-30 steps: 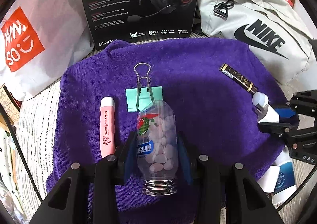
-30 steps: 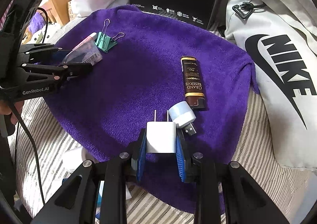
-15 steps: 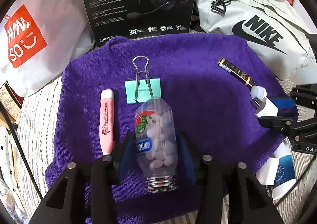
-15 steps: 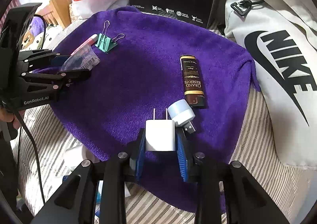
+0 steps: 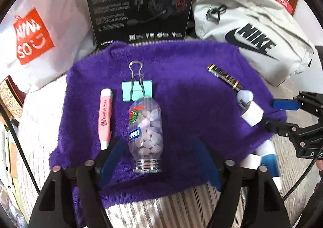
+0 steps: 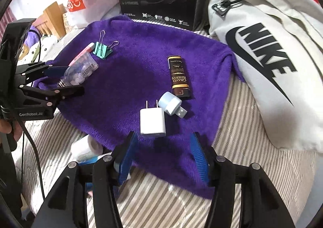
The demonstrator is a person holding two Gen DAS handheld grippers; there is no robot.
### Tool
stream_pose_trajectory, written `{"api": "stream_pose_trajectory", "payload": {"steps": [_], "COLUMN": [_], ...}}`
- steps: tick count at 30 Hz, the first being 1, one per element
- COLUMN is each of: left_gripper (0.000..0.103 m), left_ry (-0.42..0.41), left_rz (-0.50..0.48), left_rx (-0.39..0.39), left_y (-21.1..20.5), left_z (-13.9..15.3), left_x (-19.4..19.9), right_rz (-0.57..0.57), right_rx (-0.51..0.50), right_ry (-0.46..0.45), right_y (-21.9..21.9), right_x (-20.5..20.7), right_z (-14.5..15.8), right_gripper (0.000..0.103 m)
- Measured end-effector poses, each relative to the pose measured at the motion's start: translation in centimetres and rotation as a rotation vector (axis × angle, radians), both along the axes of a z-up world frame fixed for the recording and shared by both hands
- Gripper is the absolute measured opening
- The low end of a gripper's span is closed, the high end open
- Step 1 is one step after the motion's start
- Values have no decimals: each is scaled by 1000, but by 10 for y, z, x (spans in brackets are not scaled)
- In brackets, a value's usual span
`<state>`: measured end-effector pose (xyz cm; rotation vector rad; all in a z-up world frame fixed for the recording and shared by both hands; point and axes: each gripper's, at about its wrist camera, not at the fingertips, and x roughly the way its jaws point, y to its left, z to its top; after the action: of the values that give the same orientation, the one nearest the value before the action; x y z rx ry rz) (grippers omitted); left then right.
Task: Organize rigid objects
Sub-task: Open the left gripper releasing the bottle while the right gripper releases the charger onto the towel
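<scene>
A purple towel lies on a striped surface. My left gripper is open; a clear bottle of white tablets lies on the towel between its jaws, untouched. A pink tube and a mint binder clip lie beside it. My right gripper is open; a white plug adapter lies just ahead of its jaws. A pale blue USB light and a brown lighter lie behind the adapter.
A black headset box stands behind the towel. A white Nike bag lies to the right, a white Miniso bag to the left. A white and blue tube lies off the towel's near edge.
Both grippers opened and drew back. The left let go of the tablet bottle and the right let go of the white adapter; both objects now rest on the towel.
</scene>
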<state>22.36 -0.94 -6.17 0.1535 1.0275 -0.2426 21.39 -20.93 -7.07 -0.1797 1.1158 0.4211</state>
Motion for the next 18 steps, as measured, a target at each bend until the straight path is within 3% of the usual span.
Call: {"api": "stream_pose_trajectory", "payload": {"steps": [2,4,9,13,18], "left_gripper": [80,82,94,97,97], "left_ry": [-14,-26,-52,-73,-69], "left_rz": [-4,-13,-38,-41,-30], "left_rx": [7,12,12,-3,-48], "left_y": [0,0,-1,-2,-2], "left_z": [8,15,30,37,32], "left_x": [-7,-16,-43,-67,-86], "right_rz": [-14,-29,-63,-117,-168], "right_rx": [13,30,51,51,52], "right_ry": [-11,-22,-62,-81,-92], "right_y": [-3,-7,-10,-17,-29], "right_x": [-4,-11,-31,-49,-72], "right_z": [5,10,20,22,23], "right_gripper": [59,71,74,85,88]}}
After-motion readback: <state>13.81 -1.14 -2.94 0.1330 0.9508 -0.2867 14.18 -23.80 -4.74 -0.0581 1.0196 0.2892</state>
